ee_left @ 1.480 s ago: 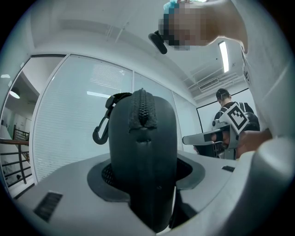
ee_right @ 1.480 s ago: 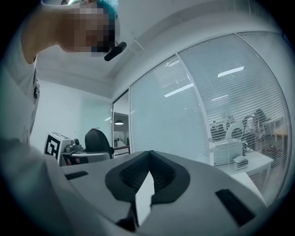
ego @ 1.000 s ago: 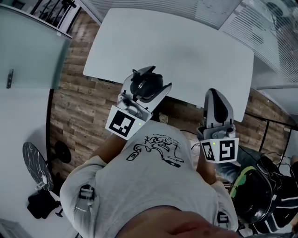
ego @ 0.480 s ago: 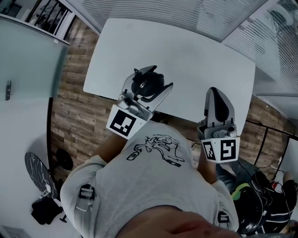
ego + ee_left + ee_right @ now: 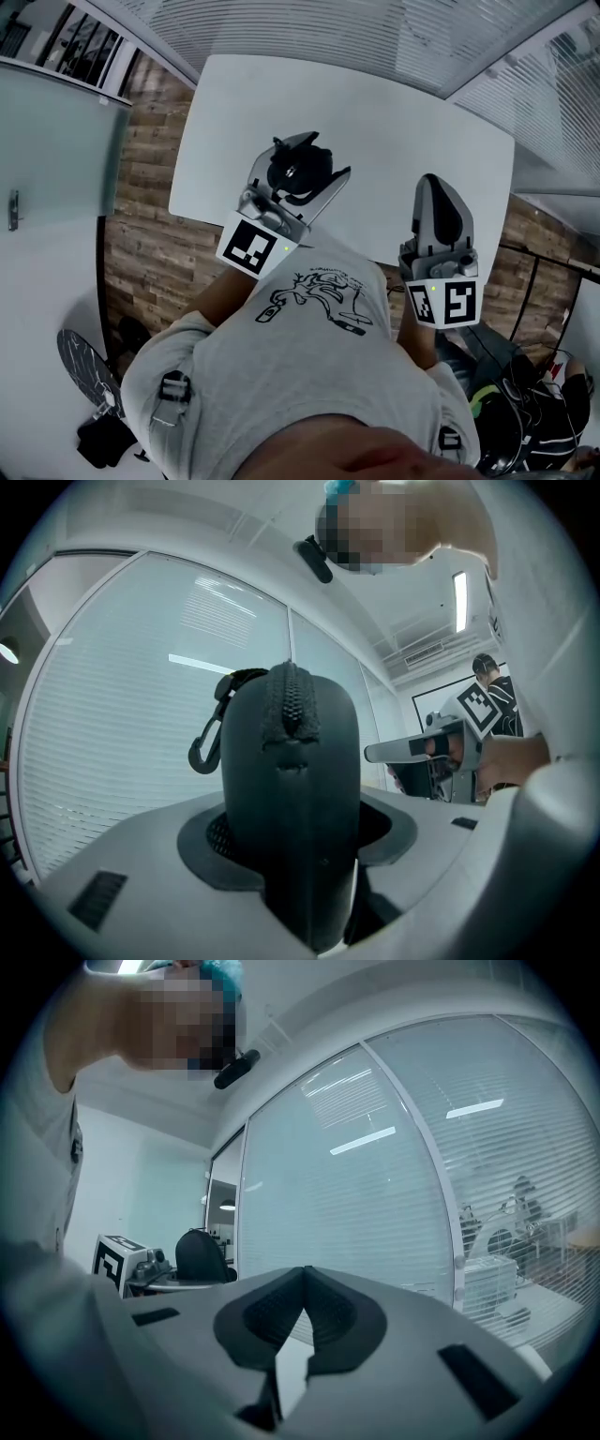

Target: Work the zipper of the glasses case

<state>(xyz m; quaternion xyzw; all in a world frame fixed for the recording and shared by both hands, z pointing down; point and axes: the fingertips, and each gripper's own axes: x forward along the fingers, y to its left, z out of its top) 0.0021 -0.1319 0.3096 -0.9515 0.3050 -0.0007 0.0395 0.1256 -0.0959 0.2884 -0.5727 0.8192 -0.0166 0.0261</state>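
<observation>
Black fabric over what looks like a stiff moulded shell: the glasses case (image 5: 292, 803) stands on end in the left tool (image 5: 295, 841), whose jaws pinch its lower half. It is held in the air close to the person's chest. The zipper (image 5: 289, 697) runs up the case's facing side and over its crown. A snap clip (image 5: 208, 742) hangs at the case's upper left.

The case is probably light and firm enough to take this squeeze without folding. The place to take hold is the zipper pull. I cannot pick that out for certain; a small nub just below the visible teeth may be it. It calls for a fine tip pinch while the left tool braces the shell.

Right of the case and well apart, the right tool (image 5: 302, 1309) has its jaws pressed together on nothing. Beyond the case lies the white table (image 5: 394, 112).
</observation>
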